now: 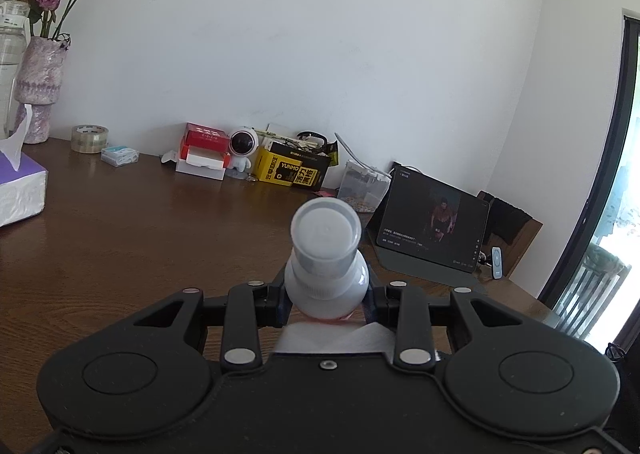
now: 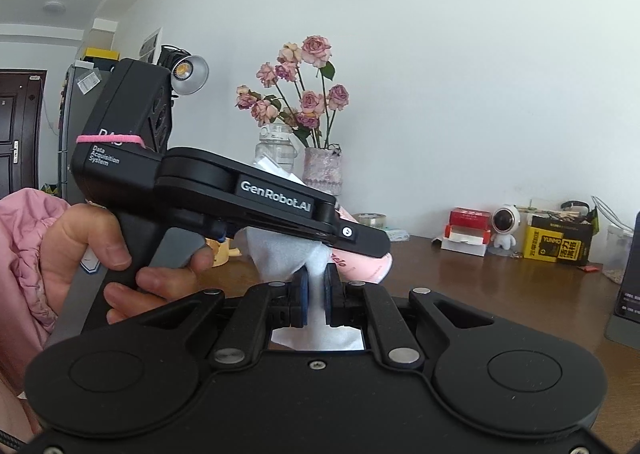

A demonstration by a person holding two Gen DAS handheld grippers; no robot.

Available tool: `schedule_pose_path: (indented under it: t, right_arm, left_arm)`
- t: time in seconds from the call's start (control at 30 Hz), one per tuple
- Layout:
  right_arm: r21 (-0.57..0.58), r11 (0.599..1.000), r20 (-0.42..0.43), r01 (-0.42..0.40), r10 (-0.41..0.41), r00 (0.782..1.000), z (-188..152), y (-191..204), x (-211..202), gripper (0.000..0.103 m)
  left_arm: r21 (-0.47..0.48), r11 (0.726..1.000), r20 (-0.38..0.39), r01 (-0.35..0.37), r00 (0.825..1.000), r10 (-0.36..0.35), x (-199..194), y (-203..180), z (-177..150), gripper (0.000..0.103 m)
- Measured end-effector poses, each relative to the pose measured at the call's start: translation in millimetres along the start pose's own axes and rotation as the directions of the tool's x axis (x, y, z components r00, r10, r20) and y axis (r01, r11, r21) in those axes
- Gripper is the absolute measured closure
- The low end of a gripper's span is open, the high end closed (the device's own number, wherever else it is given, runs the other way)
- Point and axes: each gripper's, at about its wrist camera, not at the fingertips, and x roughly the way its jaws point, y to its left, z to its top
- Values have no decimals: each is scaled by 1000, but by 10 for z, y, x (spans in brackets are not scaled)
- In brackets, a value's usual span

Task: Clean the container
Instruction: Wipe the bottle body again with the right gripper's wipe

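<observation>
My left gripper (image 1: 326, 294) is shut on a small white container (image 1: 326, 246) whose translucent cap points forward over the brown table (image 1: 140, 222). In the right wrist view the same container (image 2: 364, 264) shows a pink labelled body under the left gripper (image 2: 256, 194), which a hand (image 2: 100, 250) holds by the handle. My right gripper (image 2: 316, 294) is shut on a white tissue (image 2: 280, 254), pinched between its blue pads (image 2: 302, 294). The tissue rises against the container's rear end. A strip of the tissue (image 1: 328, 338) also shows just below the container.
A tissue box (image 1: 20, 190) and a vase of roses (image 1: 38, 86) stand at the left. Along the wall are a tape roll (image 1: 90, 139), a red box (image 1: 204, 150), a small robot toy (image 1: 242, 148) and a yellow box (image 1: 292, 170). A tablet (image 1: 432, 230) leans at the right.
</observation>
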Motion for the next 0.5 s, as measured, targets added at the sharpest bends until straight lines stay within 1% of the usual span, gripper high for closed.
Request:
schedule_pose_path:
  t: [0.17,0.23,0.33,0.5]
  right_arm:
    - [44,997,-19,62,-61,998,-78,-178,-14,96]
    - [59,996,-34,72,-70,997,-105,-228,4,96]
    - [63,997,-47,48,-45,998,-119,-205,65,96]
    - [26,999,-23,-40,41,999,-65,13,108,96]
  left_arm:
    - [-11,1000,-10,-4,1000,4,-82,-28,-26,70]
    - [-12,1000,-11,4,1000,-4,-118,-66,-35,70]
    - [-11,1000,-12,18,1000,-19,-173,-139,-56,70]
    - [-5,1000,-14,27,1000,-27,-247,-232,-96,70]
